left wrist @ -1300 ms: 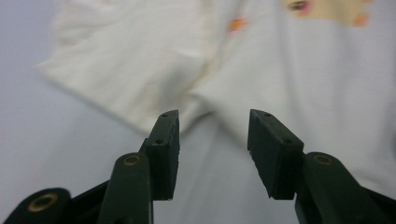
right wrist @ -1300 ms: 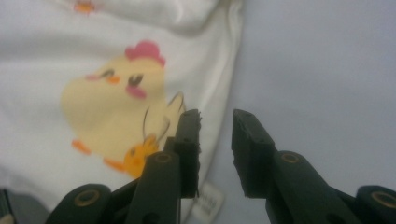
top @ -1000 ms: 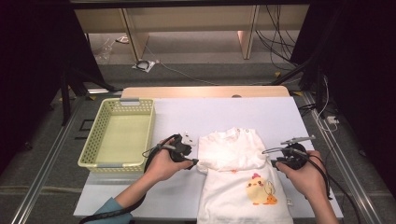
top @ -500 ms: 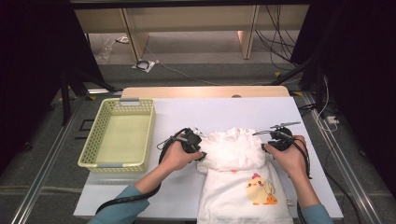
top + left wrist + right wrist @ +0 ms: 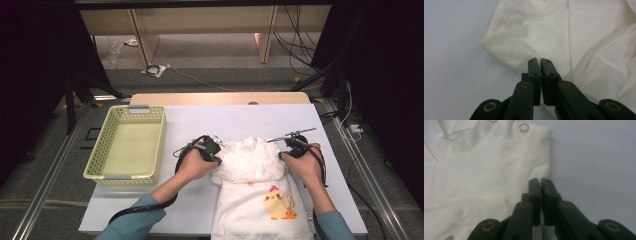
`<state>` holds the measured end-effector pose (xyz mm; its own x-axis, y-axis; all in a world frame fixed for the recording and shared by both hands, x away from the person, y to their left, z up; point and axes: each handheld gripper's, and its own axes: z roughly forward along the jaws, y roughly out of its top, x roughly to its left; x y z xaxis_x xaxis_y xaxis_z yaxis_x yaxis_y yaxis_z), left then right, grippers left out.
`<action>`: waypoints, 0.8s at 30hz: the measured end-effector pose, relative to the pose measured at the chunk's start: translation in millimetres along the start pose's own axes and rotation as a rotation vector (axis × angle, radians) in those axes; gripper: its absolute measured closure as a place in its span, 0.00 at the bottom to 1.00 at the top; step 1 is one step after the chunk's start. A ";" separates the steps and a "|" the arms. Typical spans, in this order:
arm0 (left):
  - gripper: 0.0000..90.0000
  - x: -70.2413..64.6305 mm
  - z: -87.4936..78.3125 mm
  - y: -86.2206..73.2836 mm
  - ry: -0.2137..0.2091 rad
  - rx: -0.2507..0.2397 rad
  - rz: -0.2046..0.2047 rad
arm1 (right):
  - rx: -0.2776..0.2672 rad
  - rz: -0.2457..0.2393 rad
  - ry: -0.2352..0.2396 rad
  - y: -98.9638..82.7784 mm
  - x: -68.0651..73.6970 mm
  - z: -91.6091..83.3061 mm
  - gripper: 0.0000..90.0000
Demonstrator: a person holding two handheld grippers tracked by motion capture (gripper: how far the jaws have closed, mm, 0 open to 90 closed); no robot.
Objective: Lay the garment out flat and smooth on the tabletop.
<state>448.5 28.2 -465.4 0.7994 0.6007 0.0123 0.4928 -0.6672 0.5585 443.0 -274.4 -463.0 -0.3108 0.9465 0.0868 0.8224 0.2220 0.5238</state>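
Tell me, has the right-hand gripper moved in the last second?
Yes. The right gripper has slid inward along the white table, away from its right edge, onto the side of the white shirt; its jaws have just been closing on the cloth.

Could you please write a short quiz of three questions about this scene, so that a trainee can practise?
1. True or false: the yellow basket holds the white shirt.
2. What does each claw pinch: A) the basket rim, B) a fold of the shirt, C) a cable?
3. What is printed on the shirt front?

Key
1. False. The shirt lies on the white table, to the right of the basket.
2. B. The left claw and the right claw have just closed, each with cloth between its jaws at one side edge of the shirt.
3. A yellow chick.
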 end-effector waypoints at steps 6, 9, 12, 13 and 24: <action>0.96 8.4 0.7 18.8 0.062 -0.039 -0.001 | -0.039 0.025 -0.026 -1.5 -3.2 -5.4 0.97; 0.96 9.0 4.1 23.9 0.080 -0.042 0.010 | -0.048 0.037 -0.034 -2.6 -4.7 -6.9 0.97; 0.95 8.4 10.8 27.3 0.095 -0.034 0.015 | -0.050 0.048 -0.057 -5.8 -7.0 -7.6 0.97; 0.94 7.7 13.5 27.3 0.102 -0.033 0.015 | -0.053 0.050 -0.058 -7.0 -7.8 -6.4 0.97; 0.60 9.3 -15.0 8.4 0.142 -0.113 -0.007 | -0.074 0.034 -0.014 -21.6 -11.4 -26.5 0.82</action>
<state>455.0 34.8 -448.1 0.7355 0.6667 0.1209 0.4499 -0.6139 0.6487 416.2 -296.2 -452.9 -0.2763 0.9565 0.0942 0.7948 0.1723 0.5820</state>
